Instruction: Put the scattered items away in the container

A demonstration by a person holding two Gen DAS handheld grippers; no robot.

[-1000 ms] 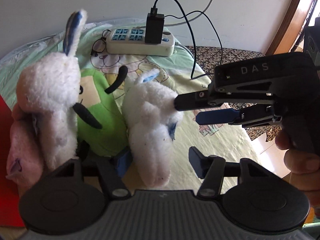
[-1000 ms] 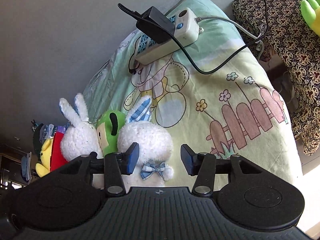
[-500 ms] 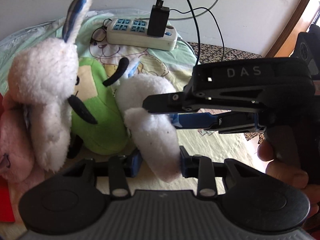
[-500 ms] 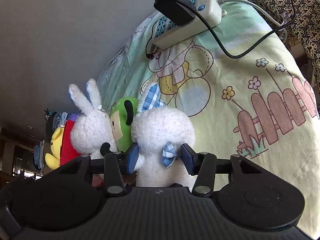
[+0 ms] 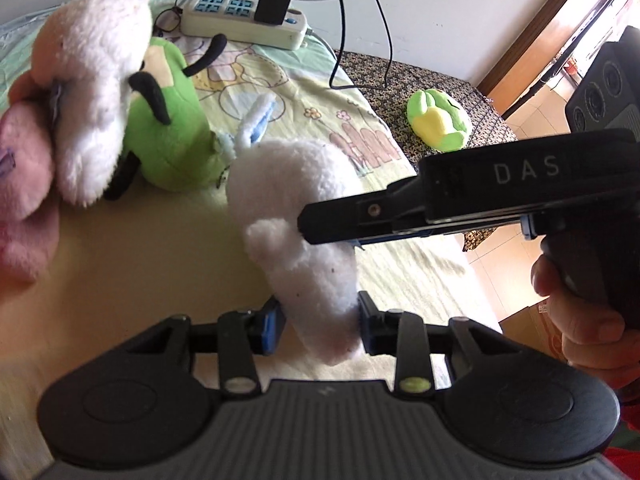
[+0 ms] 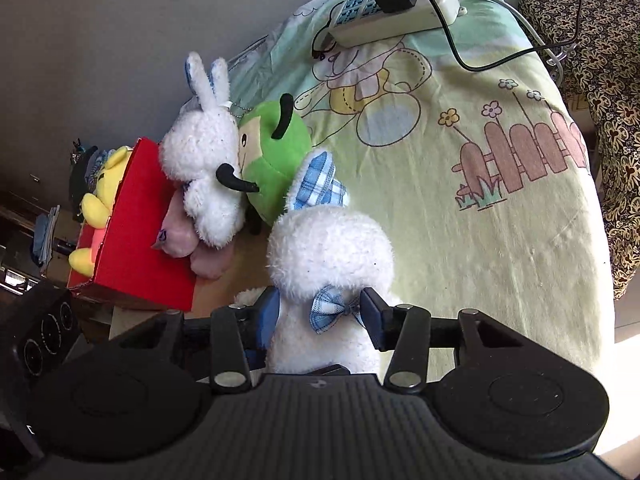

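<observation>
At the far left of the right wrist view a red box [image 6: 136,236] stands at the bed's edge, with a yellow plush [image 6: 102,184] behind it. A pink plush [image 6: 188,236] and a white rabbit [image 6: 204,160] lean on the box's side, and a green plush [image 6: 272,152] is pressed against the rabbit. Right of these, a second white rabbit with a checked bow [image 6: 332,256] is caught from both sides: the right gripper [image 6: 320,316] pinches its neck at the bow, while the left gripper [image 5: 320,324] has its jaws clamped on the rabbit's lower body (the plush bulges above the blue pads). Farther right lies the cartoon-print sheet [image 6: 500,220], with a power strip [image 6: 396,4] at its top edge. Another green-and-yellow plush [image 5: 438,124] sits on the floral cover beyond.
</observation>
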